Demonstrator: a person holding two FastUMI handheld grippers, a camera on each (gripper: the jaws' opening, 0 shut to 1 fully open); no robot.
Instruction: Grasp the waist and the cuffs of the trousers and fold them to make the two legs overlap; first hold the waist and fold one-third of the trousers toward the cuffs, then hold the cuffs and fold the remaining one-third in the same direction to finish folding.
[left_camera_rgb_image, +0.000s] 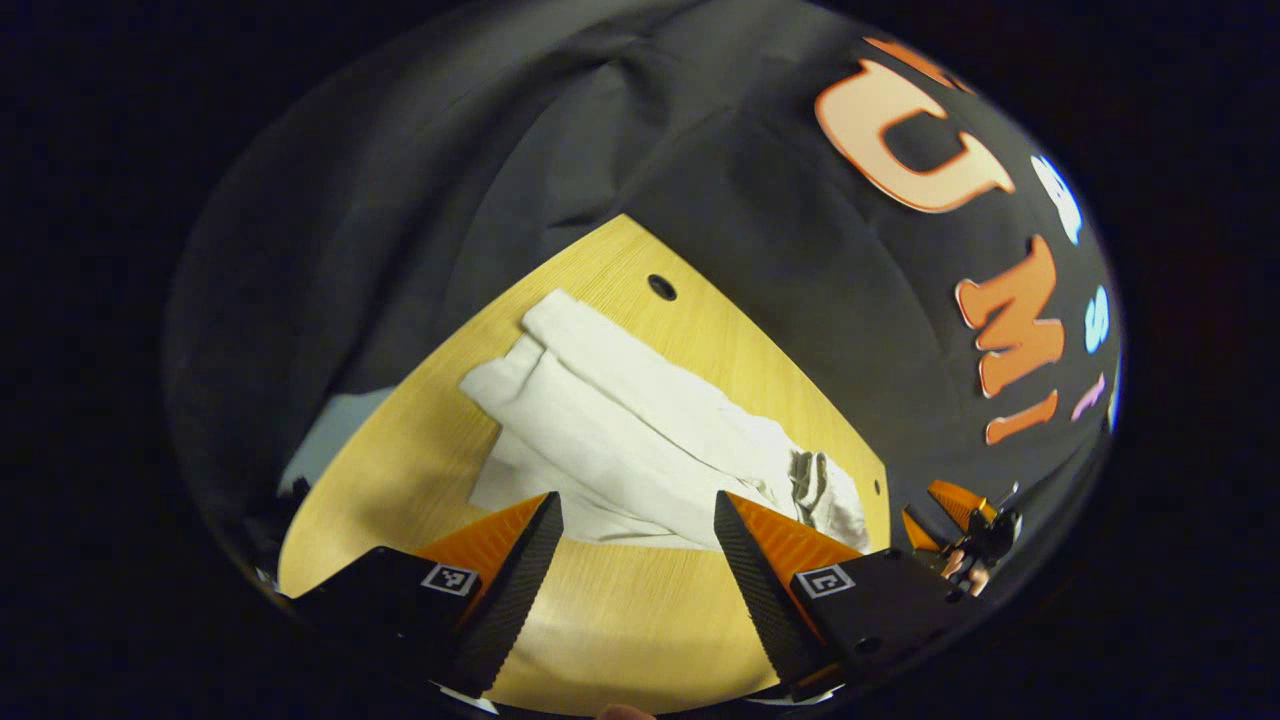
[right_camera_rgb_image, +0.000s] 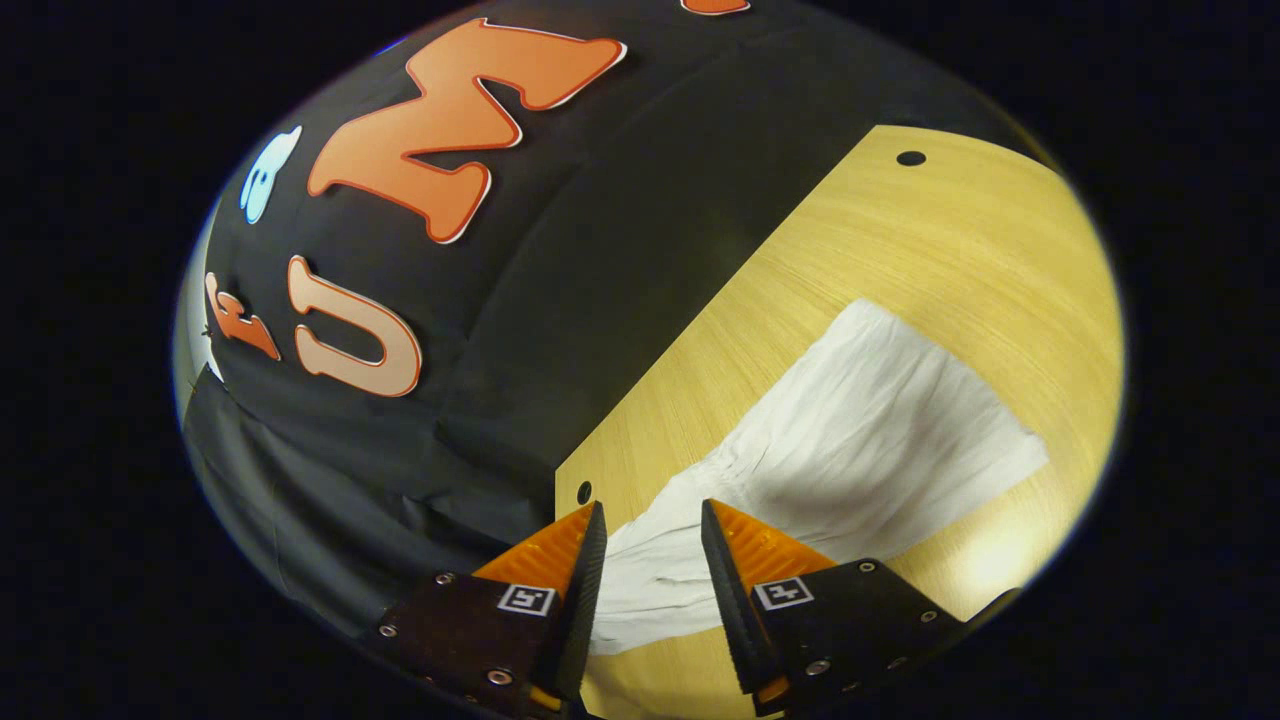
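Note:
White trousers (left_camera_rgb_image: 640, 430) lie flat on the wooden table (left_camera_rgb_image: 400, 470) with the legs stacked. They run from the cuffs at the upper left to a gathered waist (left_camera_rgb_image: 815, 485) at the right. My left gripper (left_camera_rgb_image: 632, 520) is open and hovers by the trousers' near long edge, holding nothing. In the right gripper view the trousers (right_camera_rgb_image: 860, 430) stretch away to the right. Their gathered end lies between the fingers of my open right gripper (right_camera_rgb_image: 651, 515), unpinched. The right gripper (left_camera_rgb_image: 935, 515), with a hand, is off the waist end in the left gripper view.
The table has small round holes (left_camera_rgb_image: 661, 287) (right_camera_rgb_image: 910, 158) near its edges, one (right_camera_rgb_image: 584, 492) right beside my right gripper. Black cloth wall drapes close behind the table's far edges. Bare wood (right_camera_rgb_image: 1000, 230) lies around the trousers.

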